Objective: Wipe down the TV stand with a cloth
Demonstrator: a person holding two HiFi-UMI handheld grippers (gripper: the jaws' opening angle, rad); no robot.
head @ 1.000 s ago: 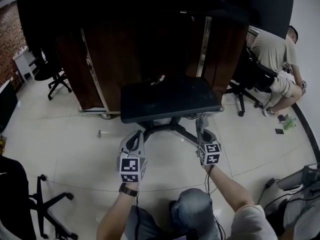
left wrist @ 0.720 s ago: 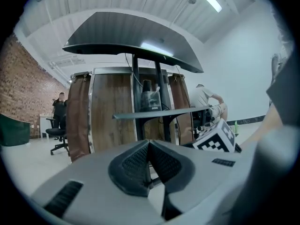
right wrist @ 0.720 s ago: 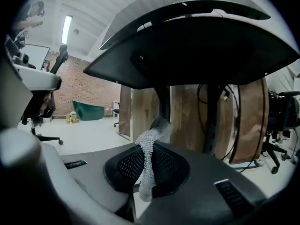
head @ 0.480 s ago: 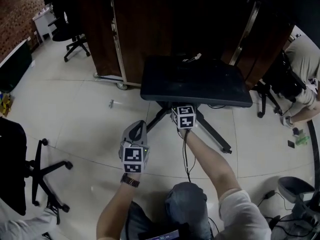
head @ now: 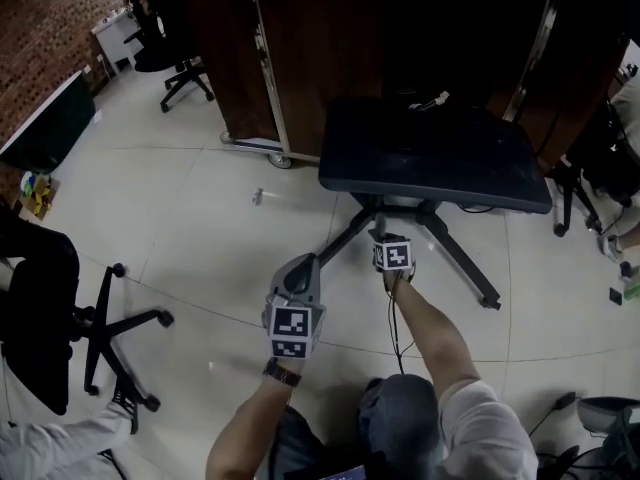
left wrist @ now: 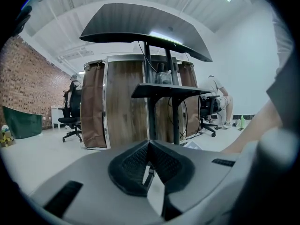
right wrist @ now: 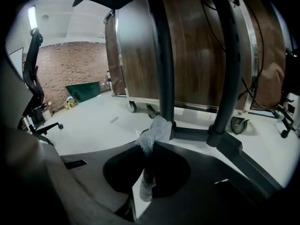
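Grey cloth (right wrist: 157, 128), one, in right gripper (right wrist: 150, 146)

A wood-panelled cabinet (head: 300, 48) on casters stands at twelve o'clock, a brick wall (head: 40, 33) at ten, a black office chair (head: 40, 288) at eight.

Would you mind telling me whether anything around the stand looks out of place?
A small pale object lies loose on the floor left of the stand, like dropped litter; it is too small to identify. Nothing else stands out.
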